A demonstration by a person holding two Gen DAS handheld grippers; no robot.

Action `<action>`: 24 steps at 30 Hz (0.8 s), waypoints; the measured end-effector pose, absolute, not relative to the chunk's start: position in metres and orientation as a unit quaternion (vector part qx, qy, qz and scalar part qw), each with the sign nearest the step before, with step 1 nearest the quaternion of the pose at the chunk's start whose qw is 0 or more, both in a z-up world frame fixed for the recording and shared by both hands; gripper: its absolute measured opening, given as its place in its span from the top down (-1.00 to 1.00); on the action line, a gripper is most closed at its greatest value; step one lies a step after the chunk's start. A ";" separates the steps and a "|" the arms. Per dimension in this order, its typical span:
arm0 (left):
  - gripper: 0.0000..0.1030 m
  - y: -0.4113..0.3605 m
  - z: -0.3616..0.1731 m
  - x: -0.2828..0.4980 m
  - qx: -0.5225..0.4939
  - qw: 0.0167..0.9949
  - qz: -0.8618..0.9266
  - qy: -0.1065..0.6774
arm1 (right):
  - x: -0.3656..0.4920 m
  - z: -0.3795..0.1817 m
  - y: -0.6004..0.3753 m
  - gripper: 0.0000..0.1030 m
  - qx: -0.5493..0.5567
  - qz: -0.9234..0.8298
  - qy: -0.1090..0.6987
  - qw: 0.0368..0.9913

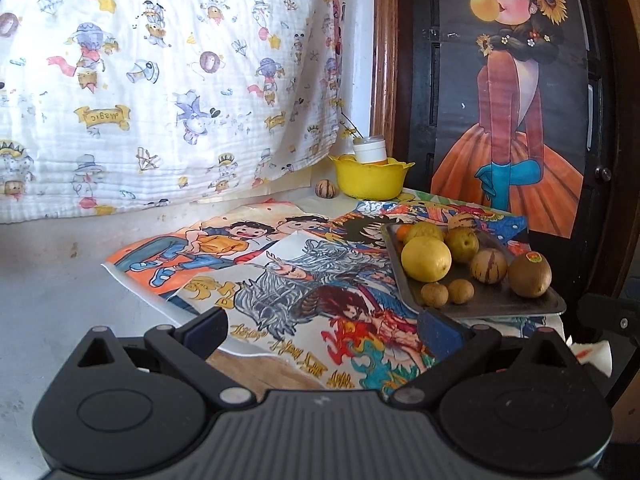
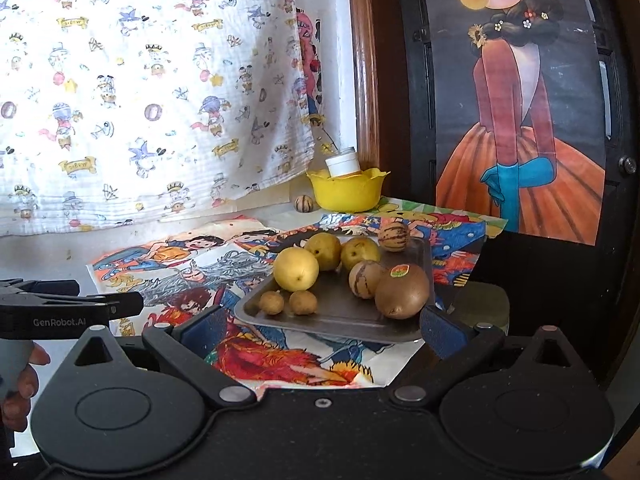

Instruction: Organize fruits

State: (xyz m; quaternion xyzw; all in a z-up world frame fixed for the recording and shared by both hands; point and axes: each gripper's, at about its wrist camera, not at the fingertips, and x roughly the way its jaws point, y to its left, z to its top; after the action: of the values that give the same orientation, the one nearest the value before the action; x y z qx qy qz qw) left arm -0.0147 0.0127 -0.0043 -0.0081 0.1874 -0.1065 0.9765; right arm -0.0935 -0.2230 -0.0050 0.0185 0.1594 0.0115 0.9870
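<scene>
A metal tray (image 1: 500, 304) (image 2: 336, 320) sits on colourful drawings and holds several fruits: a yellow lemon (image 1: 426, 259) (image 2: 296, 269), a brown kiwi with a sticker (image 1: 529, 275) (image 2: 402, 290), a striped melon-like fruit (image 1: 489, 265) (image 2: 365, 279) and two small brown fruits (image 1: 435, 294) (image 2: 271, 302). Another striped fruit (image 1: 327, 189) (image 2: 304, 203) lies on the table beside a yellow bowl (image 1: 370, 180) (image 2: 346, 190). My left gripper (image 1: 324, 330) is open over the drawings, left of the tray. My right gripper (image 2: 320, 330) is open just before the tray's near edge. Both hold nothing.
A white-capped jar (image 1: 370, 150) (image 2: 343, 164) stands in the yellow bowl at the back. A patterned cloth (image 1: 160, 80) hangs behind the table. A dark cabinet with a poster (image 1: 508, 100) stands close on the right. A hand (image 2: 18, 384) holds the left gripper's body (image 2: 60, 312).
</scene>
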 end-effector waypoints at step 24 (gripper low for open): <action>-0.99 0.019 -0.011 -0.017 0.003 0.975 -0.108 0.196 | -0.088 -0.015 -0.218 -0.99 0.023 0.038 0.171 0.984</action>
State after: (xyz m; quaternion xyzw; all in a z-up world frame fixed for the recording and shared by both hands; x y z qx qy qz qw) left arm -0.0167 0.0188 -0.0107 0.0035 0.1963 -0.1078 0.9746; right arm -0.0879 -0.2179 -0.0149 0.0234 0.1712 0.0375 0.9842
